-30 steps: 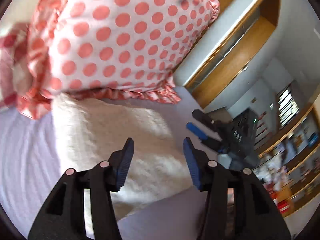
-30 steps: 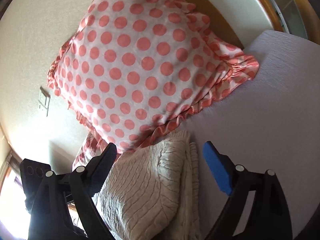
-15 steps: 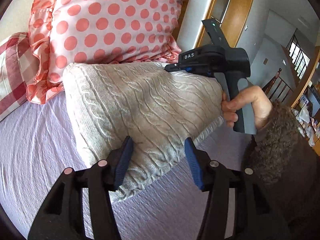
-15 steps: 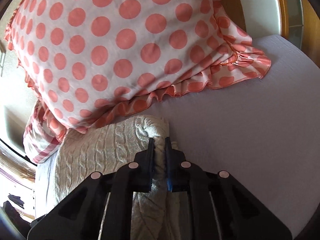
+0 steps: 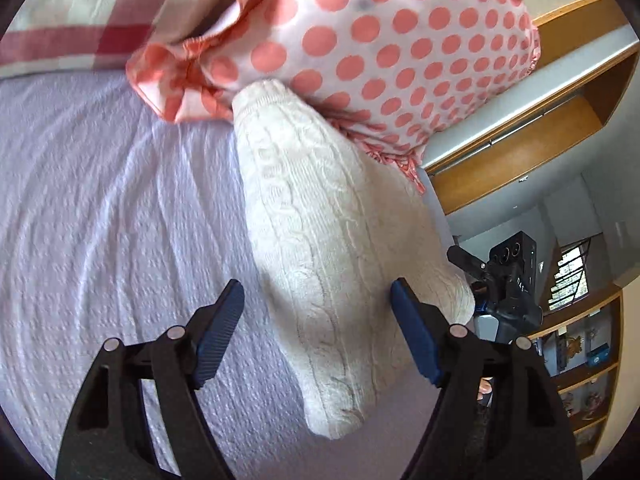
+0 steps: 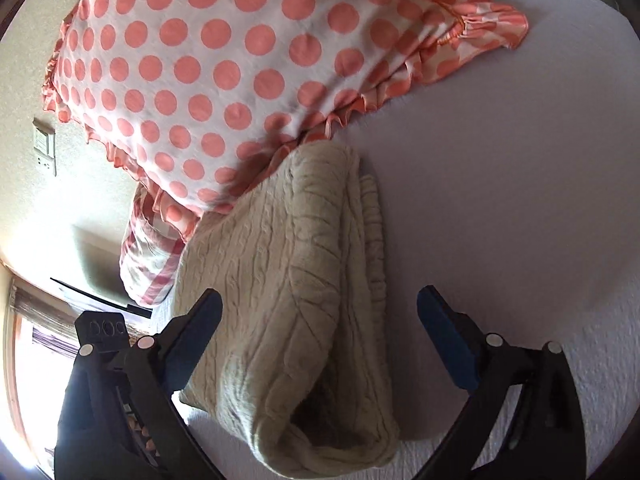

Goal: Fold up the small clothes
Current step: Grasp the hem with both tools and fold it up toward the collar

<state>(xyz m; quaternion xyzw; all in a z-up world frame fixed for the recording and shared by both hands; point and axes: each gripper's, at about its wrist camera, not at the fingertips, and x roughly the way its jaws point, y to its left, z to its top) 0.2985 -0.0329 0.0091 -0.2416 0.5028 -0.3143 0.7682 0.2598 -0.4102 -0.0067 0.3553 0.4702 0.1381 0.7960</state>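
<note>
Cable-knit sweater (image 6: 296, 280) lies folded on the bed (image 5: 100, 208), top edge touching the polka-dot pillow (image 6: 224, 52). Left claw (image 5: 316, 332) and right claw (image 6: 320, 336) both spread apart, holding nothing (straddling the bundle). Judgement: press layers flat, square the edges.

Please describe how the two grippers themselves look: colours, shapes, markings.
Both the left gripper and the right gripper have black plastic arms with cut-out slots and silver rivets. Each finger ends in a blue ribbed pad. The right gripper's body, seen from the left wrist, bears white letters, partly legible.

Cream cable-knit sweater (image 5: 320, 240) (image 6: 296, 280) — folded, lying on bedsheet, far end against dotted pillow.
</note>
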